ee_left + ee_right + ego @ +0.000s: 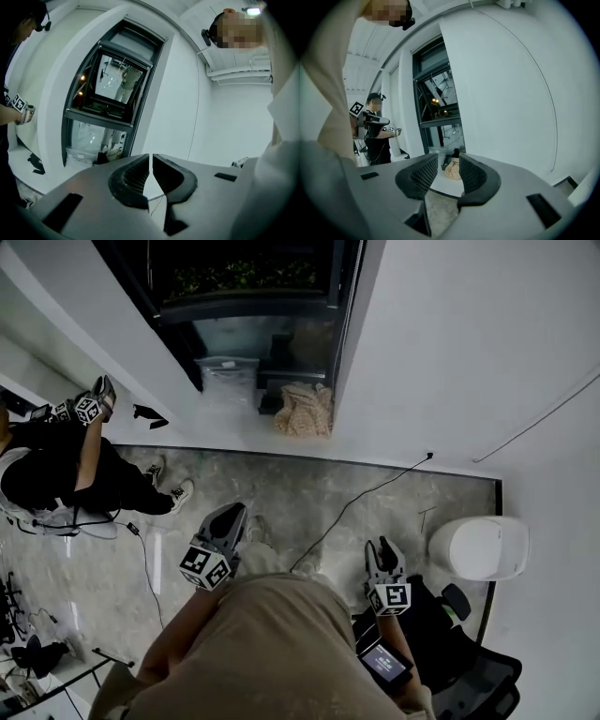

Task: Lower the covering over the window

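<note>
The window (248, 282) has a dark frame set in a white wall, and its glass shows bare, with no covering over it in any view. The left gripper view shows the same window (112, 93) ahead and to the left. My left gripper (232, 517) hangs low over the floor, well short of the window. Its jaws (151, 161) are shut to a hairline gap with nothing between them. My right gripper (382, 549) is also low, to the right. It stands open (449, 165) and empty, pointing towards the window (438, 93).
A tan bag (305, 409) and a clear plastic bag (228, 371) lie on the sill. A thin cable (366, 498) runs from the wall across the marble floor. A white bin (480, 547) stands at the right. Another person (66, 470) with grippers stands at the left.
</note>
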